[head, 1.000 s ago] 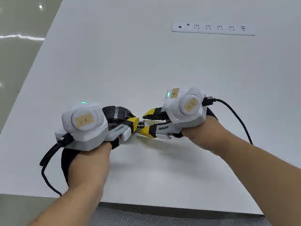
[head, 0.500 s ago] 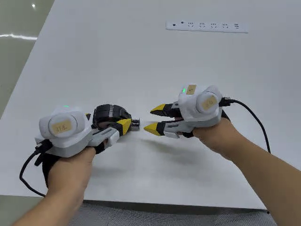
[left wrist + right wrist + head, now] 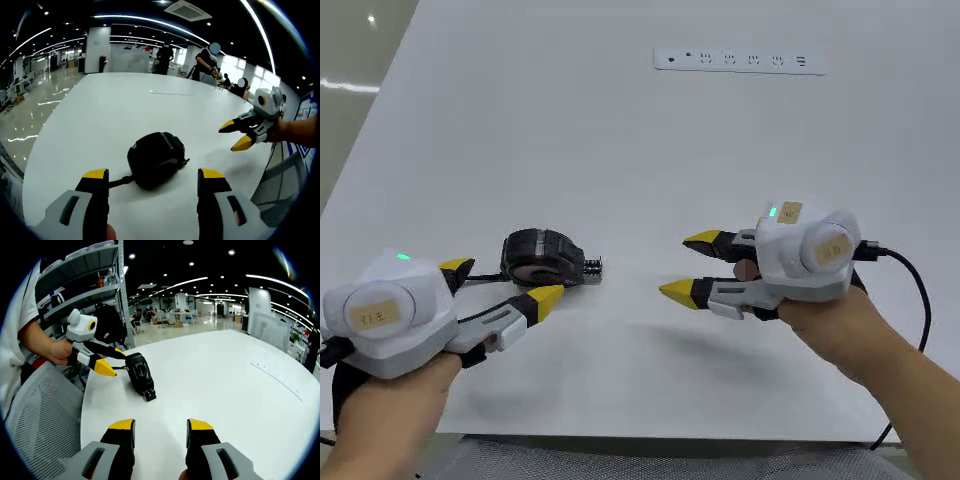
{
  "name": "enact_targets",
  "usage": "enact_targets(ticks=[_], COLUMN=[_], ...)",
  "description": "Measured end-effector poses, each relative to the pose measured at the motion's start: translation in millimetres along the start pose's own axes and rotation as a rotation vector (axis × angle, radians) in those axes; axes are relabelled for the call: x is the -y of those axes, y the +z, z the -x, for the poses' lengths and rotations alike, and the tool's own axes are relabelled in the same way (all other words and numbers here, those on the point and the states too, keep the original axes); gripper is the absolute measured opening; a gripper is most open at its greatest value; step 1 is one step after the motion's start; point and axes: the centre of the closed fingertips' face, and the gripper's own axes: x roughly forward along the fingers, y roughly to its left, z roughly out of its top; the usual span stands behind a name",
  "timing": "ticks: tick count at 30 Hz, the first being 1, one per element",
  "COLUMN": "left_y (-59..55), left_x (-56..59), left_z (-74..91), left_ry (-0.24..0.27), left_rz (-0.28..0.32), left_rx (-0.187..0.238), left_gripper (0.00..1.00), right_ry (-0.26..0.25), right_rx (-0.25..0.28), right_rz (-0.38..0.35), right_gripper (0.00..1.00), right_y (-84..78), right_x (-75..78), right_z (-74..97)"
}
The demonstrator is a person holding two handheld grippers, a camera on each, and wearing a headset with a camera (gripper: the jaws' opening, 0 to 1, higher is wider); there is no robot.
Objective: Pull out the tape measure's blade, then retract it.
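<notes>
A black, rounded tape measure [image 3: 542,258] lies on the white surface [image 3: 620,150] at the lower left of the head view, its small metal end hook [image 3: 592,266] pointing toward the middle of the frame with the blade drawn in. The left tool [image 3: 503,282], white with yellow-tipped jaws, hovers at the bottom left with its jaws spread apart and nothing between them; the tape measure sits just beyond the tips, not touched. In the left gripper view the case lies in the centre of the frame, above the gap between the two parted jaws. The right tool [image 3: 688,265] is held at the right of the head view, well apart from the tape measure, its jaws likewise released and empty, with a black cable [image 3: 910,270] trailing off behind it. A long white power strip [image 3: 738,60] lies near the top of the frame.
</notes>
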Motion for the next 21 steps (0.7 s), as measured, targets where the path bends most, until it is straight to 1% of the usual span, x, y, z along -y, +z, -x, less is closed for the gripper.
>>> enact_targets(ticks=[1,4,6,8,9,11,12,14,16,17,19,21], left_y=[-0.9,-4.2,-4.7,-4.7,-6.9,-8.8,-12.2,-14.3,-15.8,-17.0,-19.3,-20.6], left_x=[-0.5,0.2,0.3,0.9,2.1,1.5,-0.5,0.6,-0.6,-0.1,-1.5,-0.5], left_z=[1.5,6.7,10.6,14.2,15.9,19.1,21.3,23.9,27.5,29.7,32.6,36.3], left_ry=[0.002,-0.021,-0.027,-0.041,-0.054,-0.054,-0.053,-0.073,-0.078,-0.088,-0.089,-0.107], left_rz=[-0.025,-0.016,-0.049,-0.033,-0.030,-0.052,-0.084,-0.085,-0.086,-0.093,-0.118,-0.121], left_rx=[-0.004,-0.012,-0.011,-0.004,-0.013,-0.019,-0.037,-0.043,-0.048,-0.053,-0.061,-0.064], left_gripper=[0.69,0.69,0.69,0.70,0.70,0.71,0.70,0.68,0.69,0.69,0.70,0.72], right_ry=[-0.001,-0.028,-0.045,-0.057,-0.068,-0.078,-0.085,-0.094,-0.107,-0.114,-0.126,-0.134], right_rx=[-0.002,-0.013,-0.013,-0.020,-0.024,-0.034,-0.037,-0.036,-0.033,-0.041,-0.034,-0.040], right_rz=[-0.002,-0.025,-0.036,-0.043,-0.044,-0.049,-0.055,-0.072,-0.085,-0.087,-0.102,-0.105], right_gripper=[0.39,0.42,0.43,0.45,0.46,0.48,0.49,0.50,0.51,0.51,0.52,0.52], right_y=[-2.0,-13.9,-19.0,-23.9,-28.0,-33.7,-36.9,-40.8,-45.0,-48.5,-50.3,-53.9], right_x=[-0.9,0.4,0.2,-0.5,-0.1,-0.5,-0.7,-1.0,-1.5,-2.2,-2.2,-3.5], right_z=[3.3,17.0,26.3,33.3,38.2,44.8,49.7,56.2,62.4,66.4,72.7,79.7])
